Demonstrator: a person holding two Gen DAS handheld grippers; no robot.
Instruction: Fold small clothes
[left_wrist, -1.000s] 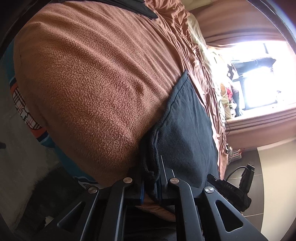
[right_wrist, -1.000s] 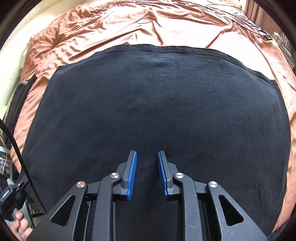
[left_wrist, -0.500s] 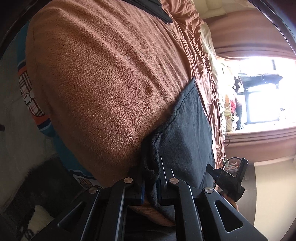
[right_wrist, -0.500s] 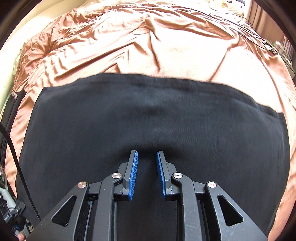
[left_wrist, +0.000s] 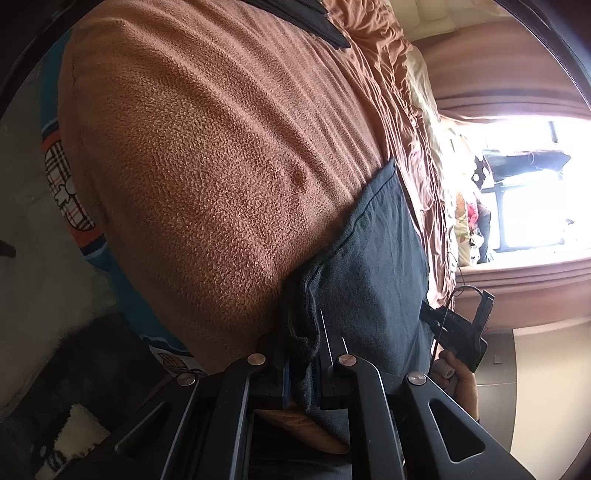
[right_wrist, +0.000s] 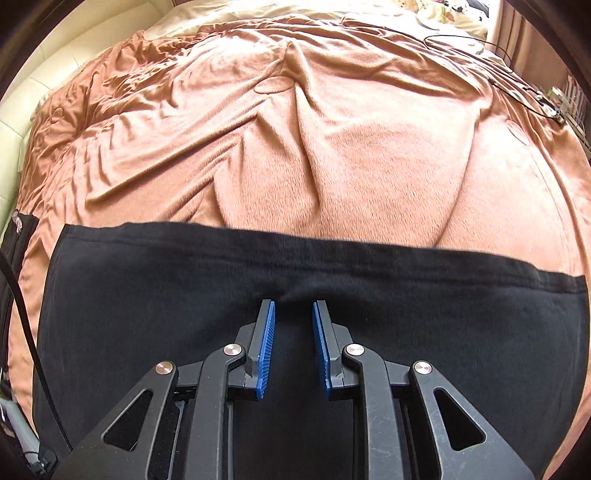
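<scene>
A black garment (right_wrist: 184, 302) lies flat on a brown blanket (right_wrist: 332, 155) that covers a bed. In the left wrist view it looks dark grey (left_wrist: 373, 258). My left gripper (left_wrist: 301, 339) is shut on a bunched edge of the garment near the bed's side. My right gripper (right_wrist: 293, 314) is open with its blue pads (right_wrist: 266, 347) over the garment, just short of its far hem. Nothing is between the right jaws. The right gripper also shows in the left wrist view (left_wrist: 458, 332), held by a hand.
A second black item (right_wrist: 16, 243) lies at the blanket's left edge. A cable (right_wrist: 517, 70) runs across the far right of the bed. A patterned blue cloth (left_wrist: 70, 192) hangs at the bed's side. A bright window (left_wrist: 524, 206) is beyond.
The garment's far hem has come much closer to my right gripper, and more blanket shows beyond it. My left gripper stays shut on the edge and has shifted slightly.
</scene>
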